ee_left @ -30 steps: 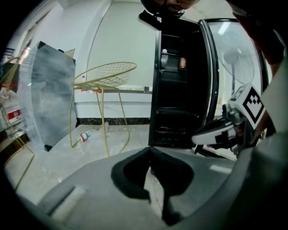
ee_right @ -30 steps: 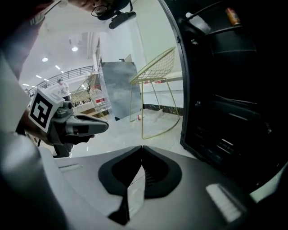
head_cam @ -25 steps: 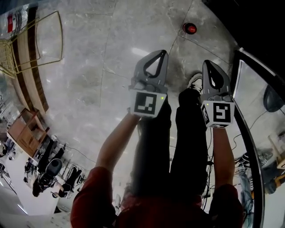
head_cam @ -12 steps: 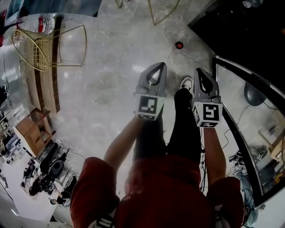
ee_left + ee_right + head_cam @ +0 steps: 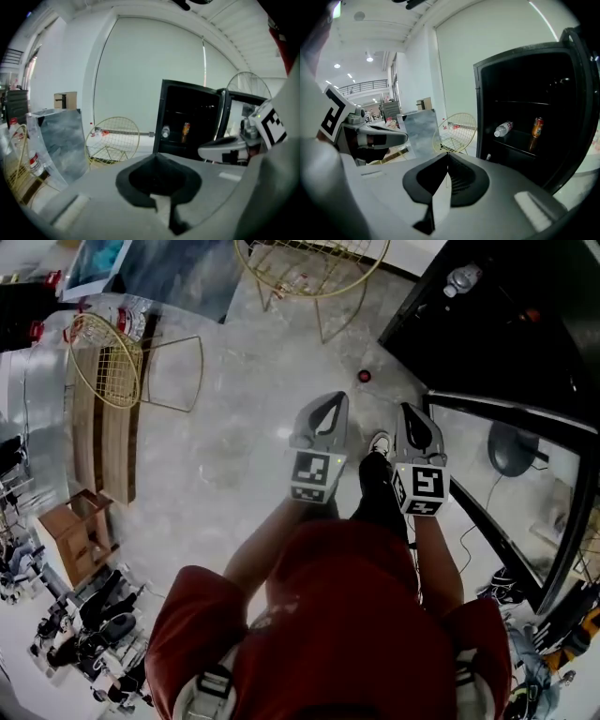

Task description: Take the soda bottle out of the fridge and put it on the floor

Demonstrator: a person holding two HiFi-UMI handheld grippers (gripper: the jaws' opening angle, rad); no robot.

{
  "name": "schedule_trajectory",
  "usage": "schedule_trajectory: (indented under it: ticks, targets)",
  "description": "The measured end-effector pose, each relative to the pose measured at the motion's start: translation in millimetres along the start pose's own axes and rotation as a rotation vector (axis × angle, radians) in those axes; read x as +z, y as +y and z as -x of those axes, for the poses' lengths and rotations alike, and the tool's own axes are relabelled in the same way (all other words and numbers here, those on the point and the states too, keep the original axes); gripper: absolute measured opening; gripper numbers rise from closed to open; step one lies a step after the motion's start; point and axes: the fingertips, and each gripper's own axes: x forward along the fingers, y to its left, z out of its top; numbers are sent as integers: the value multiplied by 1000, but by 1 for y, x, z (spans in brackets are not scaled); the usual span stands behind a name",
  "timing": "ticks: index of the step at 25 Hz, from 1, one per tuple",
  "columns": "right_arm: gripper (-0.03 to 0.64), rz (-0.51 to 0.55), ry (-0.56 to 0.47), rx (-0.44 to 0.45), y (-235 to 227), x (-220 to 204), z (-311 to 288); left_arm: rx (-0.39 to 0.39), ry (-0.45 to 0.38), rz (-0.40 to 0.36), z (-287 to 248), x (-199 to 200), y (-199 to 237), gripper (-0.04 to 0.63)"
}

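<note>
The black fridge [image 5: 525, 117] stands open in front of me. On its shelf lies a clear plastic bottle [image 5: 504, 129] on its side, with an upright orange soda container [image 5: 537, 127] to its right. The left gripper view shows the same bottle [image 5: 165, 132] and orange container [image 5: 186, 131]. In the head view the bottle [image 5: 461, 279] shows inside the dark fridge. My left gripper [image 5: 330, 399] and right gripper [image 5: 411, 411] are held side by side above the floor, well short of the fridge. Both are shut with nothing in them, and their tips meet in each gripper view [image 5: 156, 157] [image 5: 447, 154].
The fridge's glass door [image 5: 506, 493] swings out at the right. A small red object [image 5: 364, 377] lies on the marble floor [image 5: 234, 446] ahead. Gold wire chairs [image 5: 309, 259] [image 5: 108, 357] stand at the back and left. A grey panel [image 5: 417, 129] and wooden furniture [image 5: 70, 531] are on the left.
Both grippers have risen together as the person stood up. The floor looks farther away, and the fridge interior and the far wire chair have come into the head view.
</note>
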Motion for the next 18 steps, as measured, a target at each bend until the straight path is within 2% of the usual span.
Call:
schedule_trajectory:
  ticks: [6,9,13,18]
  targets:
    - [2,-31,-42,10,12,54,34,42,-2,-29,27,51,3,0]
    - [2,0,-80,13,23,89,50,66,-6,-52,46,75,8,0]
    - [2,22,-111,17,27,132,63,77,-20,-45,66,103,15,0]
    - [2,40,-121,14,22,169,73,80,-35,-68,80,137,17,0]
